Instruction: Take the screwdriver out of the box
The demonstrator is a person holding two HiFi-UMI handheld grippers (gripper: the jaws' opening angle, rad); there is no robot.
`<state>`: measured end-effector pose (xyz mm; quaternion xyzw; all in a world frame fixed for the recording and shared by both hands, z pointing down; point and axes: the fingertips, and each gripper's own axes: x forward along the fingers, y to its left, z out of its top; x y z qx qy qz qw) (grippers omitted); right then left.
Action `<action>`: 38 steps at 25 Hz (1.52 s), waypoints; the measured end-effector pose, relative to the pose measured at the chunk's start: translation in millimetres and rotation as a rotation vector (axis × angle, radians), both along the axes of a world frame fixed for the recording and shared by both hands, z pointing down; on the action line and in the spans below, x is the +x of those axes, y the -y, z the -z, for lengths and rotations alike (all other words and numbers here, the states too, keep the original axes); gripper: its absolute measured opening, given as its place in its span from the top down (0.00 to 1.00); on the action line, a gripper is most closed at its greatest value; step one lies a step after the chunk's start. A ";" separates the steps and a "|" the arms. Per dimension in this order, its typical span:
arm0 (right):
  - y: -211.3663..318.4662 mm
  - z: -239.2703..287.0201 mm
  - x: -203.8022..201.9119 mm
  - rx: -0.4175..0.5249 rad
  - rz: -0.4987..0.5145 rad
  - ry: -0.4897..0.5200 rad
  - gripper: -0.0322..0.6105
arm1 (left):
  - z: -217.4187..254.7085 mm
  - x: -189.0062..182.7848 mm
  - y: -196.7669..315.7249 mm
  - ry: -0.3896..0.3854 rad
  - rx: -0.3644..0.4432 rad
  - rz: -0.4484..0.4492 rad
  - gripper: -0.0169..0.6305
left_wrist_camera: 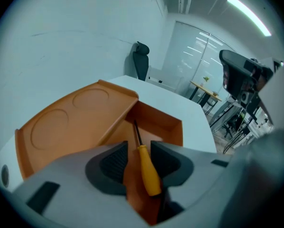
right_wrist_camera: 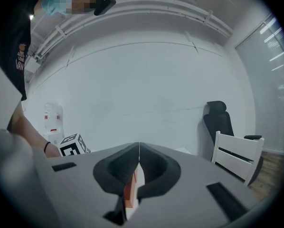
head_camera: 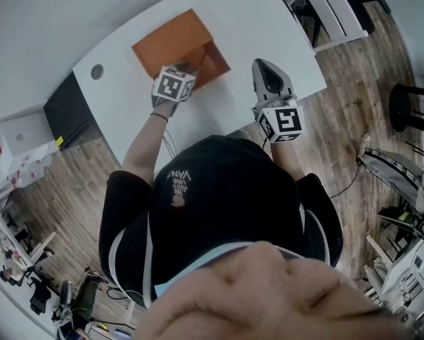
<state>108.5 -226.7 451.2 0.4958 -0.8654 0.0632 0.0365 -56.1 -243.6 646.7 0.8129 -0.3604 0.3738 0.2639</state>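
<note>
- The left gripper (left_wrist_camera: 138,145) pointed down into the orange box (left_wrist_camera: 161,120) with its jaws apart.
- The yellow-handled screwdriver (left_wrist_camera: 146,170) lay between them on the box floor, unclamped, its shaft pointing towards the far wall.
- The box lid (left_wrist_camera: 71,122) was folded open on the white table (left_wrist_camera: 180,103).
- The right gripper (right_wrist_camera: 139,151) was held level near the box, jaws closed tip to tip.

This is an office. A white tabletop (head_camera: 254,27) stands on wood-look flooring (head_camera: 354,83). A black swivel chair (left_wrist_camera: 141,61) sits at its far corner before a glass partition (left_wrist_camera: 194,56), with more desks (left_wrist_camera: 206,87) beyond. Strip lights (left_wrist_camera: 249,15) run overhead, and a water dispenser (right_wrist_camera: 52,118) stands against the wall.
</note>
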 end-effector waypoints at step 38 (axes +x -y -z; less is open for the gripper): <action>-5.5 -2.1 -5.5 -0.004 0.010 -0.006 0.93 | -31.7 2.8 -0.9 0.201 -0.087 -0.006 0.81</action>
